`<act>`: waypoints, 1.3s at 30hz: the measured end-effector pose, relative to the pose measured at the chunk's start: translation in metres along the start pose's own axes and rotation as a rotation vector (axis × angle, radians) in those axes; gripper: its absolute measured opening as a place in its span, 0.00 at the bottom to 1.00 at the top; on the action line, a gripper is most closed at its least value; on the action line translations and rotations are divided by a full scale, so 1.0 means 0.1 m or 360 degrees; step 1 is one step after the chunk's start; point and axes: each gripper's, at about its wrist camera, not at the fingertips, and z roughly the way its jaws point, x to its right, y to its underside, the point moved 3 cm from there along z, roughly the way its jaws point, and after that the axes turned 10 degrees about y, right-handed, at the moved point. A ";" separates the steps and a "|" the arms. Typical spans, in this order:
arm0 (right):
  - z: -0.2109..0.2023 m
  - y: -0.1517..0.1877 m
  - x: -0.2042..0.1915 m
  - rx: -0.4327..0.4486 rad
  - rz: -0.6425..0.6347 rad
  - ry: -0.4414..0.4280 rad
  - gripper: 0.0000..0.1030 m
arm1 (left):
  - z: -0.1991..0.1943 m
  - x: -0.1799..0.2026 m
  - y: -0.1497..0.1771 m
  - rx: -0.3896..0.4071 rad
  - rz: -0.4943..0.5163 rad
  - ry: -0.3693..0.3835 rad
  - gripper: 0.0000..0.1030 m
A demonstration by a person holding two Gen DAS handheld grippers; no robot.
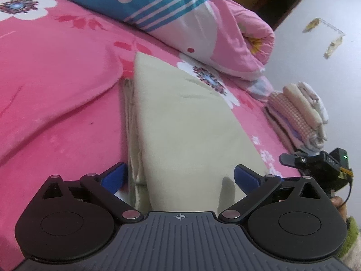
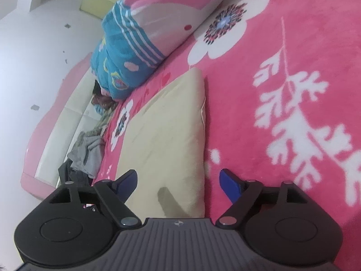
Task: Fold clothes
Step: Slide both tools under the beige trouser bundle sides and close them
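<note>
A folded beige garment (image 1: 180, 122) lies flat on the pink flowered bed cover (image 1: 56, 79). My left gripper (image 1: 180, 177) is open just above its near end, its blue pads (image 1: 114, 177) wide apart and off the cloth. In the right wrist view the same beige garment (image 2: 167, 140) stretches away from me, and my right gripper (image 2: 179, 184) is open over its near right edge with nothing pinched. At the far right of the left wrist view the other gripper's black body (image 1: 315, 162) shows.
A rolled pink and blue quilt (image 1: 180, 13) lies behind the garment. A stack of folded clothes (image 1: 300, 117) sits at the bed's right edge. Grey and dark clothes (image 2: 88, 155) are heaped by the pink and cream headboard (image 2: 56, 131).
</note>
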 end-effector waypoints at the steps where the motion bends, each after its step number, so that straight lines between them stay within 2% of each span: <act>1: 0.02 -0.01 -0.02 -0.0018 -0.0004 -0.0004 0.89 | 0.01 -0.02 -0.02 -0.0008 -0.0006 0.0025 0.98; 4: 0.10 -0.05 -0.11 -0.0068 -0.0037 0.0004 0.97 | 0.05 -0.10 -0.09 -0.0037 -0.0051 0.0114 0.98; 9: 0.23 -0.13 -0.21 -0.0130 -0.0072 0.0041 0.97 | 0.10 -0.16 -0.14 -0.0088 -0.0073 0.0227 1.00; 14: 0.40 -0.23 -0.26 -0.0213 -0.0071 0.0000 0.97 | 0.13 -0.20 -0.19 -0.0148 -0.0106 0.0304 1.00; 23: 0.74 -0.43 -0.35 -0.0272 -0.0115 -0.0068 0.99 | 0.36 -0.28 -0.36 -0.0170 -0.0195 0.0395 1.00; 30: 0.59 -0.34 -0.25 -0.0291 -0.0104 -0.0093 0.80 | 0.31 -0.32 -0.34 -0.0154 -0.0208 0.0487 0.98; 39: 0.83 -0.49 -0.30 -0.0303 -0.0161 -0.0178 0.79 | 0.39 -0.31 -0.35 -0.0138 -0.0197 0.0519 0.99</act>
